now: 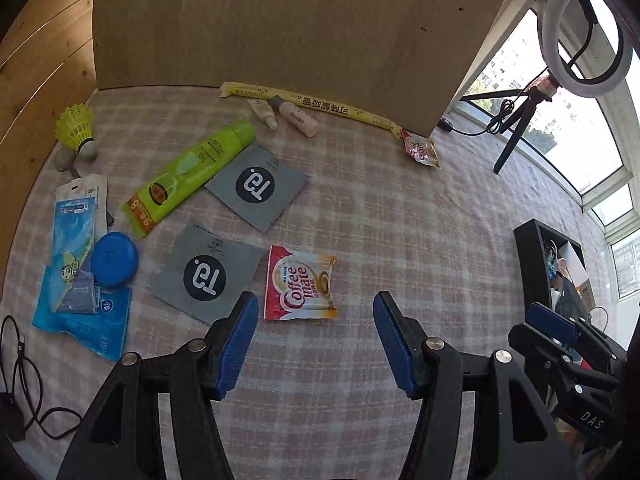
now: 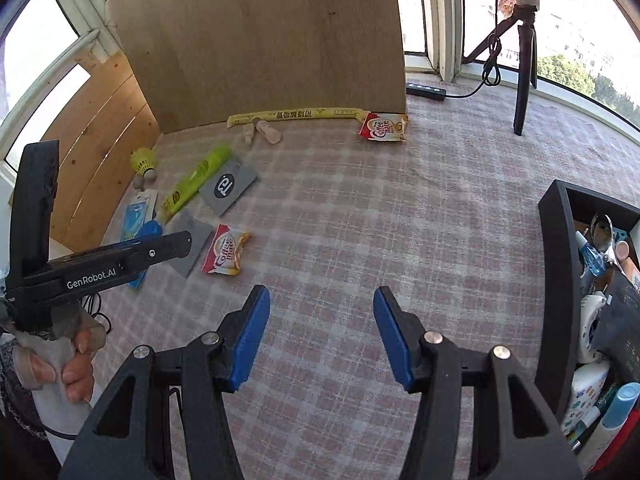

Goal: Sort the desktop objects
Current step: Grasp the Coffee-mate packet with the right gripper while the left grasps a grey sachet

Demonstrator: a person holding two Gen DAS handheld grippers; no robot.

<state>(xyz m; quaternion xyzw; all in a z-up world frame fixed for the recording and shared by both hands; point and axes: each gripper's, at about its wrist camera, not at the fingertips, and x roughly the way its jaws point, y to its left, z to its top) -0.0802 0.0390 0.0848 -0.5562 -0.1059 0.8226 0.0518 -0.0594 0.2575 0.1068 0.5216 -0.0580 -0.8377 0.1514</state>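
1. Far left on the table (image 1: pixel 360 216), w/ its pink-and-white checked cloth: yellow shuttlecock (image 1: pixel 76 128), blue plastic packets (image 1: pixel 80 280) and a round blue lid (image 1: pixel 114 259).
2. Next right: lime-green tube (image 1: pixel 192 172) lying flat, then two grey square sachets (image 1: pixel 258 186) (image 1: pixel 204 276), each w/ a black disc reading "Ta".
3. Centre: red/white "Coffee mate" sachet (image 1: pixel 300 284), glossy, crinkled, just beyond the left gripper (image 1: pixel 316 340); jaws wide, nothing btwn them.
4. Back edge: long yellow wrapper (image 1: pixel 320 106) w/ Chinese print, two small beige bottles (image 1: pixel 288 114), 2nd "Coffee mate" sachet (image 1: pixel 420 148) by the upright brown board (image 1: pixel 280 24).
5. Right gripper (image 2: pixel 320 332): jaws wide, empty, over bare cloth.
6. Right: black organiser box (image 2: pixel 556 280) holding spoon, bottles; contents clear only in right wrist view, which also shows "GenRobot.AI" on the left gripper and the hand (image 2: pixel 68 364) holding it.
7. Ring light (image 1: pixel 584 32) on a tripod: full ring in left wrist view only.
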